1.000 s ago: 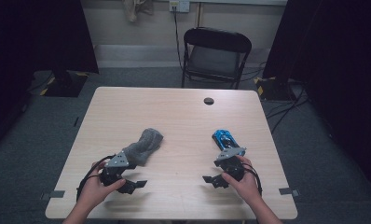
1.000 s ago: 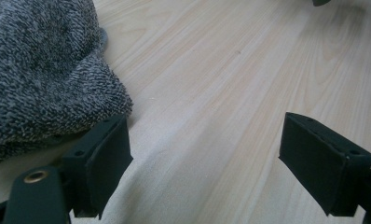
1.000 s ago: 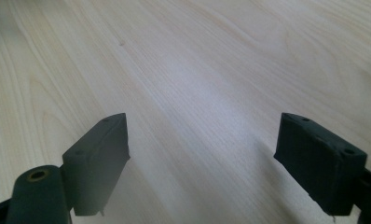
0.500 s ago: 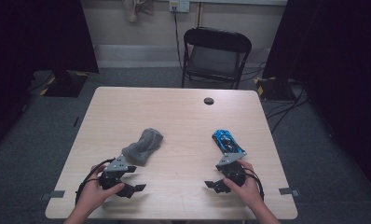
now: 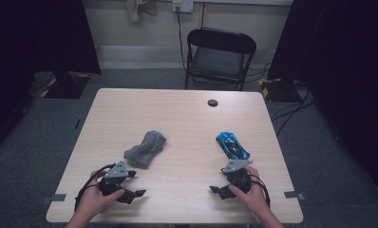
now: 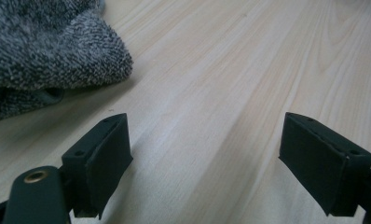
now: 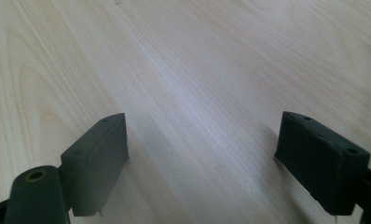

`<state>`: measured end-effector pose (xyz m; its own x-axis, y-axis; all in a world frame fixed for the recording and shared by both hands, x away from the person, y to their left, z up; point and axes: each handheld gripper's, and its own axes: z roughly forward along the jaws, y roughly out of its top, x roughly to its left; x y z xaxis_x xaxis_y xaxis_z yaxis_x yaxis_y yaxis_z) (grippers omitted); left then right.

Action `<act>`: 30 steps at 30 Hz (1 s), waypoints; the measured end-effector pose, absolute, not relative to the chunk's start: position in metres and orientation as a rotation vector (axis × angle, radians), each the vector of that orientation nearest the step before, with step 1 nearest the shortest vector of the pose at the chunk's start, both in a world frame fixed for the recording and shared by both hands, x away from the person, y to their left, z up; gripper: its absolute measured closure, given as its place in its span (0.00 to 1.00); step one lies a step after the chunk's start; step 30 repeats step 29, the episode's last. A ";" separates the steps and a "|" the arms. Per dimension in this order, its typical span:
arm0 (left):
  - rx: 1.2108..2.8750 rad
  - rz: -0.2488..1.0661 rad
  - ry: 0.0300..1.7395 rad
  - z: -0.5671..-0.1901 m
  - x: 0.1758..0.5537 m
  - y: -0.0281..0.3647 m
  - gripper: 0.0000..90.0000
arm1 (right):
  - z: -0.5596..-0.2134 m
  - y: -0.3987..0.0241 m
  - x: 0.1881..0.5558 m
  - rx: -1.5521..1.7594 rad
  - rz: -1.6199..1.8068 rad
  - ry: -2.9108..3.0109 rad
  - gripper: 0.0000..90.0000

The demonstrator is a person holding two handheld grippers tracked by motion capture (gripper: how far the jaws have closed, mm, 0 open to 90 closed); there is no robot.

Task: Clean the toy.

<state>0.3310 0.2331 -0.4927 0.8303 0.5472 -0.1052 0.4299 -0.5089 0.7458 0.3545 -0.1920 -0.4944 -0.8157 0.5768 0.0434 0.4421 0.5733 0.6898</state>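
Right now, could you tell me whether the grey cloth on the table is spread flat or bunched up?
Bunched up. The grey cloth sits as a rumpled heap, its edge folded over itself in the left gripper view.

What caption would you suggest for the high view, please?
Two hand-held grippers, left and right, open on a wooden table near a grey sock and blue toy car.

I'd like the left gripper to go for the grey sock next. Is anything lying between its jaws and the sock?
Nothing visible does. The left gripper sits open on the table, and bare wood separates it from the grey sock. The blue toy car lies off toward the right gripper.
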 end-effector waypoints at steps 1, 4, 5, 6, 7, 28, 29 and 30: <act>2.185 0.181 0.709 -0.493 0.331 0.233 0.18 | -0.495 -0.192 0.354 0.846 1.071 2.612 0.18; 2.199 0.183 0.711 -0.495 0.330 0.234 0.18 | -0.497 -0.192 0.352 0.829 1.079 2.592 0.17; 2.198 0.181 0.709 -0.495 0.329 0.234 0.18 | -0.498 -0.193 0.351 0.832 1.091 2.585 0.17; 2.200 0.179 0.707 -0.496 0.329 0.233 0.18 | -0.499 -0.194 0.351 0.826 1.105 2.578 0.17; 2.203 0.179 0.702 -0.496 0.329 0.233 0.18 | -0.499 -0.195 0.350 0.822 1.115 2.571 0.17; 2.245 0.273 0.666 -0.501 0.328 0.230 0.11 | -0.501 -0.196 0.349 0.803 1.122 2.561 0.16; 2.246 0.276 0.668 -0.501 0.328 0.230 0.11 | -0.501 -0.196 0.349 0.803 1.121 2.561 0.16; 2.246 0.276 0.668 -0.501 0.328 0.230 0.11 | -0.501 -0.196 0.349 0.803 1.121 2.561 0.16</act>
